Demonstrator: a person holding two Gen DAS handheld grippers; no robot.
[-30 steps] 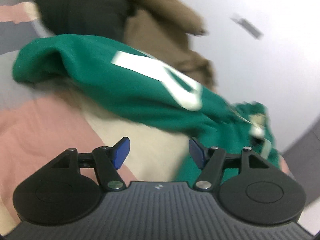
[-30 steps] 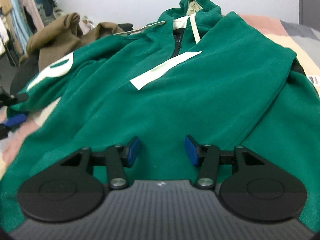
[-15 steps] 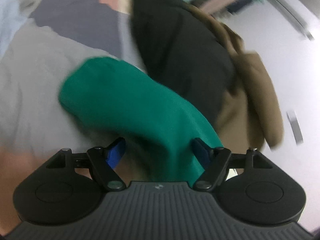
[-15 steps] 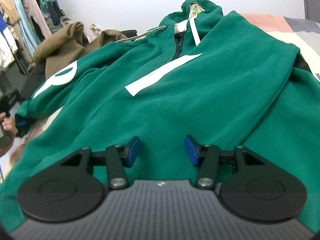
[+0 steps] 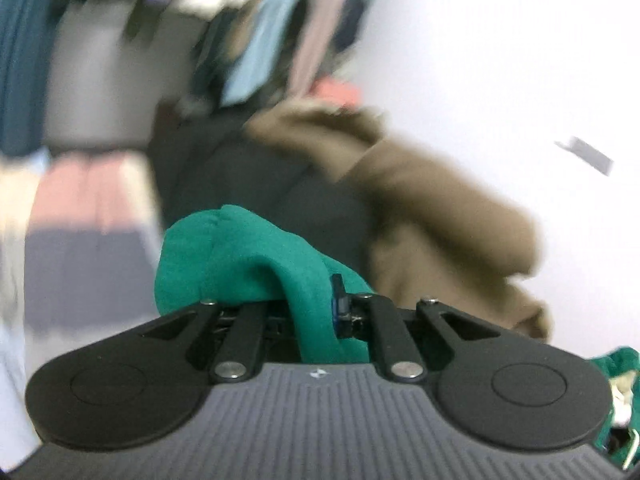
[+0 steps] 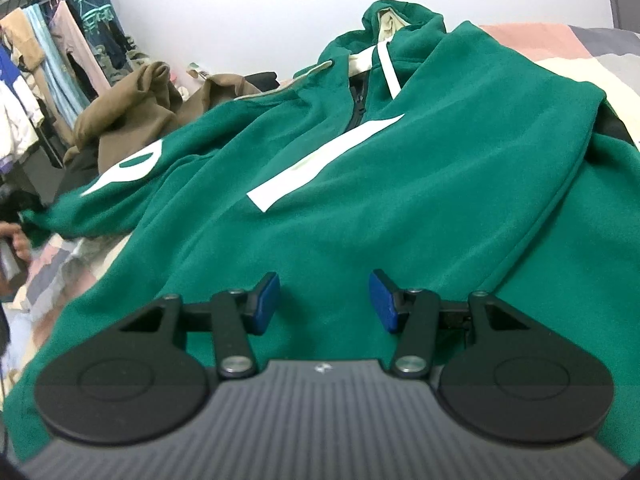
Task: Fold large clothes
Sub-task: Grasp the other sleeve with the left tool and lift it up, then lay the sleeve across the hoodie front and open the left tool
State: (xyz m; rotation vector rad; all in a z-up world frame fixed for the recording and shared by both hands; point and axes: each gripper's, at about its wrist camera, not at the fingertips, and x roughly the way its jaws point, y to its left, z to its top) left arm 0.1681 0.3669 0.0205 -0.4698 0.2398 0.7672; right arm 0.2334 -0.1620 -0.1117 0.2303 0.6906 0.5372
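One green hoodie [image 6: 360, 208] lies spread across the bed [image 6: 560, 40]. The left gripper [image 5: 320, 304], its jaws having just closed, is clenched on one sleeve [image 5: 240, 256]; the right gripper [image 6: 324, 300] hovers released above the body

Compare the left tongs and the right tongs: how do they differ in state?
The left tongs have just closed, pinching the green hoodie's sleeve; the right tongs stand open, gripping nothing. The sleeve bunches between the left pads; the hoodie lies flat beyond the right pads. Both have blue pads.
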